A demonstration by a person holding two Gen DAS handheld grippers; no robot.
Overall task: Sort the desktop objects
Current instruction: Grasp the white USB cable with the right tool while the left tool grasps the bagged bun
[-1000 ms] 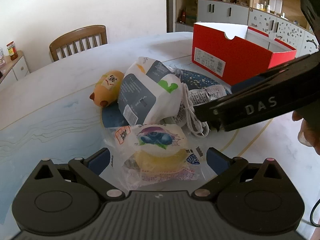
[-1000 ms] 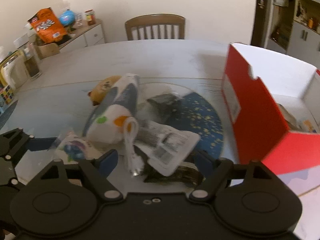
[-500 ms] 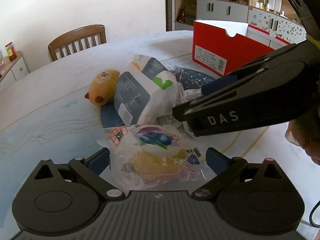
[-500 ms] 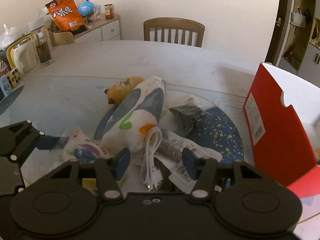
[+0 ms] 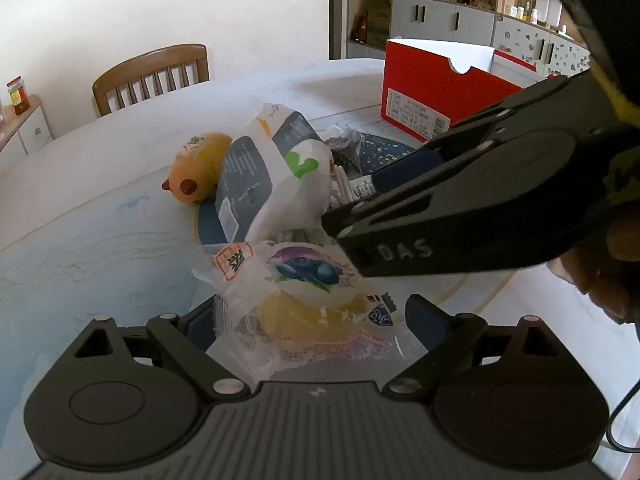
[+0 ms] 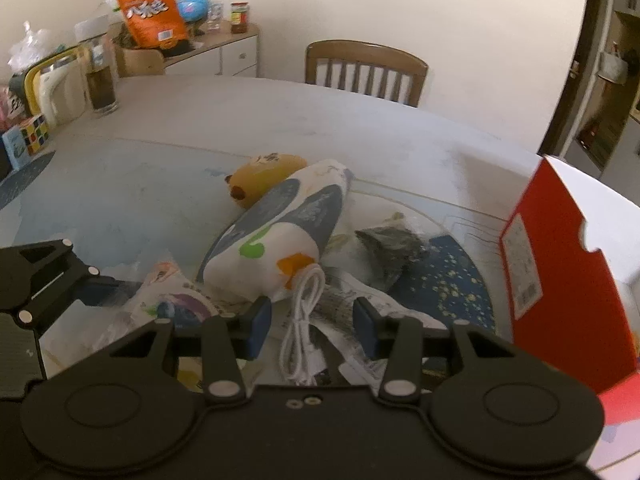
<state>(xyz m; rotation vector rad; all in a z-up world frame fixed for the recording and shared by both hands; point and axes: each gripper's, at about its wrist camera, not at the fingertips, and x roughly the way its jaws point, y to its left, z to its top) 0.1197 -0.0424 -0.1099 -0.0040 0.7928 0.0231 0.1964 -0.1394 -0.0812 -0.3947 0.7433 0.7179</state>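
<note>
Right gripper, lettered "DAS", straddles white cable.

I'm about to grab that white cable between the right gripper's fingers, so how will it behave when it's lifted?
The white cable looks thin and loosely coiled, so it will probably go floppy and dangle. It seems light, likely needing little force. Its smooth sheath may slip unless the right gripper, whose jaws have just been closing around it without touching yet, catches several strands.

Glossy crinkled clear-plastic bread wrapper; smooth white rubbery-looking cable; matt red cardboard box, white inside; matt black plastic right gripper; varnished wooden chair; smooth tabletop.
</note>
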